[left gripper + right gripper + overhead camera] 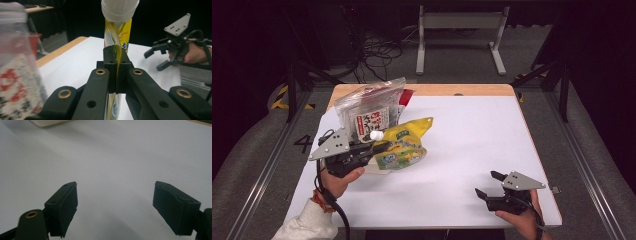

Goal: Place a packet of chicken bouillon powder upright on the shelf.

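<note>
While the yellow pouch [404, 146] is hanging lifted just in front of the snack bag [368, 113], the left gripper [379, 146] is pinching it tight below its white cap [376, 135]; well right of the pouch, the right gripper [490, 186] is sitting wide open, holding nothing, over the white table [472, 130].

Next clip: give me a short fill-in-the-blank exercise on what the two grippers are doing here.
1. The left gripper is shut on the ____ spout pouch.
2. The pouch's screw cap is ____ in colour.
3. The right gripper has its jaws ____ above the white table.
4. Beside the pouch is a clear ____ with printed labelling.

Missing words: yellow; white; open; bag
</note>
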`<action>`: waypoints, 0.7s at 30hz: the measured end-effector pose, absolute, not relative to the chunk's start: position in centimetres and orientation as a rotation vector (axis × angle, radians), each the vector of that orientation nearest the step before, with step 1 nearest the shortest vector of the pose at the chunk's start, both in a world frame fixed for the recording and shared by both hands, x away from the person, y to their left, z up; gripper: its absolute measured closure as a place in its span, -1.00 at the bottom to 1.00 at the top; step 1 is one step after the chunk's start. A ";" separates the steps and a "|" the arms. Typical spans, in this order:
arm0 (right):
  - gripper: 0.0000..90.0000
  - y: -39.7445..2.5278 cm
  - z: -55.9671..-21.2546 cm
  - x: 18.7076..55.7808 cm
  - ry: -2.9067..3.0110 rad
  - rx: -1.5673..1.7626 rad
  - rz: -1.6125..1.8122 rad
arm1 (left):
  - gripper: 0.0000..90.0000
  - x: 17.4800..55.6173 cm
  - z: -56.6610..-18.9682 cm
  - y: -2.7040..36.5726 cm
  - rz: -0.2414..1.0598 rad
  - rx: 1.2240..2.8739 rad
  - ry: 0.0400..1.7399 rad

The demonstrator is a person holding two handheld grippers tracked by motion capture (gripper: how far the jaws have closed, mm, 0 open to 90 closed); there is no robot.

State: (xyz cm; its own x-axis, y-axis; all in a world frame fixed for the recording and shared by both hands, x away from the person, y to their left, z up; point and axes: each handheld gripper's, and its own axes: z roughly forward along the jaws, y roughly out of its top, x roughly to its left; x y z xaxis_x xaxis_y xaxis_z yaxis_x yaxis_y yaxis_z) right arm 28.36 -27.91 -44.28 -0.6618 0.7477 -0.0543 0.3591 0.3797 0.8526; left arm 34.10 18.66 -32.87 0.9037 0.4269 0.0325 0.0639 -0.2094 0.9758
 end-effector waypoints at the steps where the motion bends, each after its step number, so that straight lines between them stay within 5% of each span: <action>1: -0.54 -27.9 -44.3 28.4 2.210 0.955 1.206 | 0.99 34.1 -32.9 18.7 0.345 1.763 0.372; 21: -0.55 -27.4 -44.7 28.5 2.242 0.945 1.194 | 0.99 36.4 -32.5 22.3 0.384 1.805 0.368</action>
State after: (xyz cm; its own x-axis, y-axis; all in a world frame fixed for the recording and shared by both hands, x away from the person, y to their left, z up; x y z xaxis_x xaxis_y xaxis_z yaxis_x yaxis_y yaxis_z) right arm 28.53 -27.38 -44.72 -0.6761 0.7349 -0.0528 0.3662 0.3974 0.8414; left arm 36.42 22.33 -32.48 0.8958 0.4389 0.0694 0.0508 -0.2563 0.9653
